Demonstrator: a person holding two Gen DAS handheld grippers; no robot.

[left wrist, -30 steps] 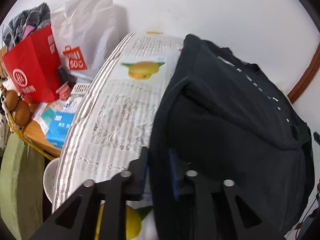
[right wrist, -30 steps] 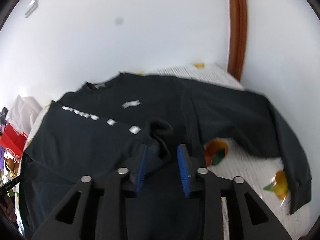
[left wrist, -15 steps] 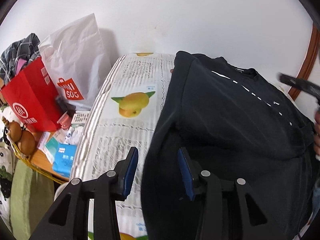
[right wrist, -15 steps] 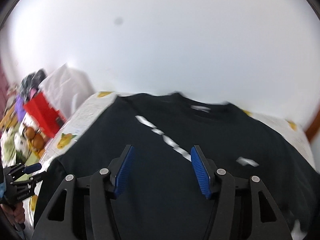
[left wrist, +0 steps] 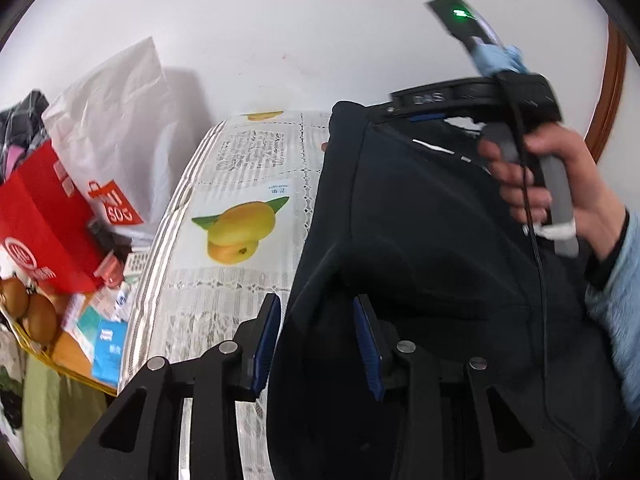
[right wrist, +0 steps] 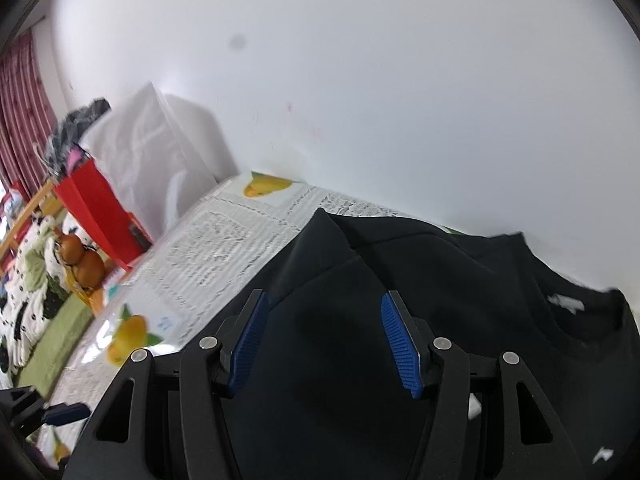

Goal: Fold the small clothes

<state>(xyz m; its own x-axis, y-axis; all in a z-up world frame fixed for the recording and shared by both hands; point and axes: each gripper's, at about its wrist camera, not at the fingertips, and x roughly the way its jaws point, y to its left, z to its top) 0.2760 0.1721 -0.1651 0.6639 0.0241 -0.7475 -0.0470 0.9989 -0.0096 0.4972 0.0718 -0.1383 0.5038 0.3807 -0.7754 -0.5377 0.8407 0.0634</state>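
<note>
**Both grips released, sleeve fold laid down**

Left wrist view: your left gripper (left wrist: 316,340), which was pinching the black sweatshirt (left wrist: 420,240) a second ago, now stands spread over its edge on the tablecloth (left wrist: 240,184).

Right wrist view: your right gripper (right wrist: 324,340) has let go too, fingers wide, swung toward the shoulder. Next fold is probably yours to start.

A matt black cloth sweatshirt (left wrist: 420,248) is seen on a glossy printed tablecloth (left wrist: 240,184). At nine o'clock, a smooth red paper bag (left wrist: 44,224) and a crinkled white plastic bag (left wrist: 116,128) are seen. Ribbed blue pads (right wrist: 398,344) are set in matt black plastic.
</note>
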